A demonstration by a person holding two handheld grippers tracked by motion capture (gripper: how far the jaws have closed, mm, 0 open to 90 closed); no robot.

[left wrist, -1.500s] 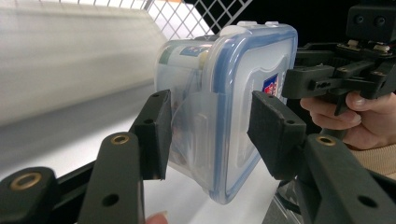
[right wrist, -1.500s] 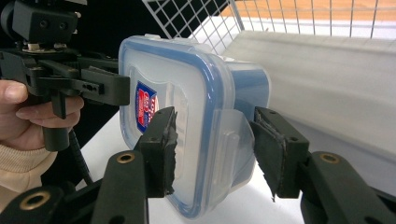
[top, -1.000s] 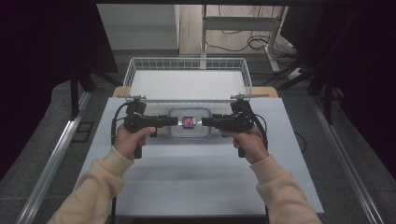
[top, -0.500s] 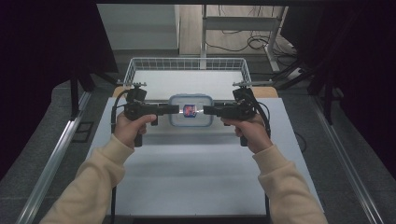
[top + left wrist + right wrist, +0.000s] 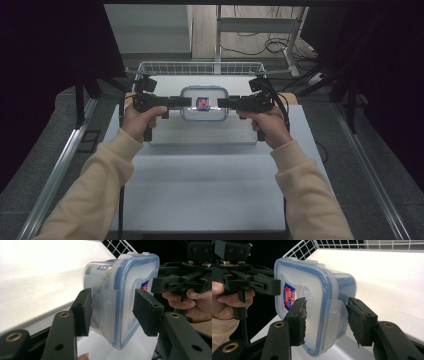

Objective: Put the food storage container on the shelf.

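While both hands grip their handles from below in the high view, the left claw (image 5: 186,101) and the right claw (image 5: 222,103) point toward each other with a clear plastic container (image 5: 204,103) held between them, clear of the white desk (image 5: 200,190) and just in front of the wire basket (image 5: 200,67) at the desk's far end. The container has a blue-rimmed snap lid — a small red and blue label (image 5: 203,103) sits on top of it. In the left gripper view, the left claw (image 5: 112,312) is pinching the container (image 5: 120,300) at one short end, one black pad on the lid face and the other on the underside by the folded-down latch flap; the container stands on edge in this view because the camera is rolled with the hand. The right claw (image 5: 160,285) shows farther off here, clamped on the opposite end, with fingers (image 5: 192,296) wrapped around its handle. In the right gripper view, the right claw (image 5: 325,317) is likewise pinching the container (image 5: 312,297), its pads set on the lid and on the base either side of the latch flap — the left claw (image 5: 272,286) closes on the far end, beside the label (image 5: 290,298). Something pale lies inside the container, too blurred to name.
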